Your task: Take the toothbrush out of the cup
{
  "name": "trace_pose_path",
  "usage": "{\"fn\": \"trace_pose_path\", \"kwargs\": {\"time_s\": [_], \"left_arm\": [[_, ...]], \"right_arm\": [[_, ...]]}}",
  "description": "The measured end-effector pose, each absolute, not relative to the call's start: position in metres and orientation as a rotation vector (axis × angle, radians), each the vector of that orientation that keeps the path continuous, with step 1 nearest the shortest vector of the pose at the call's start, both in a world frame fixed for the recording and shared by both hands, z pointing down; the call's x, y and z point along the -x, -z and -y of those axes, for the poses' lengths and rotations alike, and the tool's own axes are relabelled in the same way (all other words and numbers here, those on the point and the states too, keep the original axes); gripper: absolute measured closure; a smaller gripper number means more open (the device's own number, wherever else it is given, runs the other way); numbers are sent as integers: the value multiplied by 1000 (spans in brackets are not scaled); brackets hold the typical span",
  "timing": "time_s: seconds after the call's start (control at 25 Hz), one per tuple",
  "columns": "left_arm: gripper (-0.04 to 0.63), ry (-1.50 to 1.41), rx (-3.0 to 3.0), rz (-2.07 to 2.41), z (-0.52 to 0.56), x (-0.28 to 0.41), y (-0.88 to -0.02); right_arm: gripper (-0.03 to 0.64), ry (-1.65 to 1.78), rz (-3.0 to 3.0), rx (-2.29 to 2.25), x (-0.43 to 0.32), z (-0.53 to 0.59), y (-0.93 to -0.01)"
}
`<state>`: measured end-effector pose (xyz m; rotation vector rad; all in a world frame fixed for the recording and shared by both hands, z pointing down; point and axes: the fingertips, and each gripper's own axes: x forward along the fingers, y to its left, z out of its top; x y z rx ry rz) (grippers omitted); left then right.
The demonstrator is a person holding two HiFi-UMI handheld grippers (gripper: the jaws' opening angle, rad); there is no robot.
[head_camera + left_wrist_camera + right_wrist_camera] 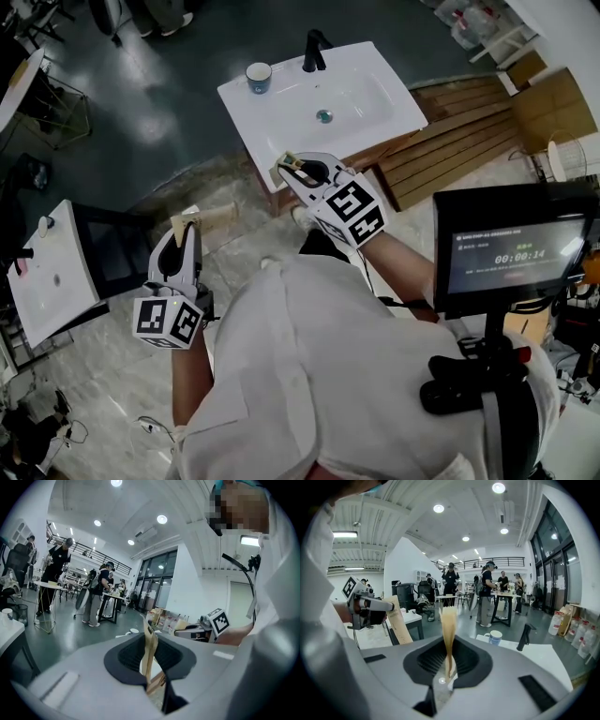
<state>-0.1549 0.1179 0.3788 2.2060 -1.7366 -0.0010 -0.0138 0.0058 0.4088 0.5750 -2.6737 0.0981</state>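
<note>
My left gripper (185, 225) is shut on a flat tan cardboard toothbrush package (208, 217), which stands upright between the jaws (150, 646). My right gripper (298, 169) is shut on a slim tan toothbrush (449, 630), brush end up. It hovers at the near edge of the white sink (281, 112). A white cup with a blue band (259, 77) stands at the sink's far left corner, apart from both grippers. The right gripper view shows the cup (493, 637) and the left gripper (361, 603) with the package (399, 623).
A black faucet (315, 52) rises at the back of the sink. Wooden planks (459, 141) lie to its right. A monitor on a stand (511, 246) is at my right, and a second white table (52, 281) with a black chair (112, 248) at my left. People stand at distant tables (487, 592).
</note>
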Motion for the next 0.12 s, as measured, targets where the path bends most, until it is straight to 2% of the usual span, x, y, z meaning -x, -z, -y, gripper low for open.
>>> {"fn": "trace_pose_path", "kwargs": {"time_s": [0.12], "left_arm": [[543, -1, -2211, 1731, -119, 154, -378]], "right_arm": [[584, -94, 2673, -582, 13, -7, -408]]}}
